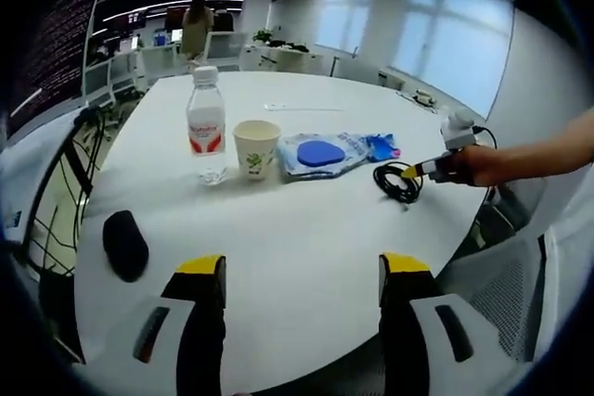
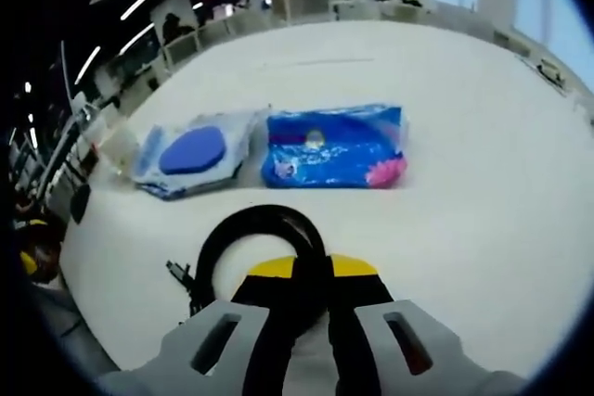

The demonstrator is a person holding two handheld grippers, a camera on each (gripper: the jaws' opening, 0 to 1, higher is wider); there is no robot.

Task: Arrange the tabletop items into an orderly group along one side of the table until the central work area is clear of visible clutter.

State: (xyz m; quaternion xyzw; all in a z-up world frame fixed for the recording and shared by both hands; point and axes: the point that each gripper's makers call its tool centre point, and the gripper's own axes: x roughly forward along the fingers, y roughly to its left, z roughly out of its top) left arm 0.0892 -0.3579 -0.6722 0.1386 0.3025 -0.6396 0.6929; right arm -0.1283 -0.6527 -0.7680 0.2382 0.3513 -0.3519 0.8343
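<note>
On the white round table (image 1: pixel 306 229) stand a clear water bottle (image 1: pixel 206 127) and a paper cup (image 1: pixel 256 147). Beside them lie a clear bag with a blue disc (image 1: pixel 320 153) and a blue packet (image 1: pixel 380 146). A black mouse (image 1: pixel 123 244) lies near the left edge. My left gripper (image 1: pixel 302 271) hangs open over the near table edge, holding nothing. My right gripper (image 2: pixel 313 271) is shut on the coiled black cable (image 2: pixel 260 216). In the left gripper view, the right gripper (image 1: pixel 415 172) rests at the cable (image 1: pixel 397 183), held by a hand. The bag with the disc (image 2: pixel 193 153) and blue packet (image 2: pixel 334 147) lie just beyond the coil.
A black chair frame (image 1: pixel 65 183) stands at the table's left, and a mesh chair (image 1: pixel 501 294) at its right. Desks, chairs and a person (image 1: pixel 195 30) are in the background. Bare tabletop (image 2: pixel 483 136) stretches to the right of the blue packet.
</note>
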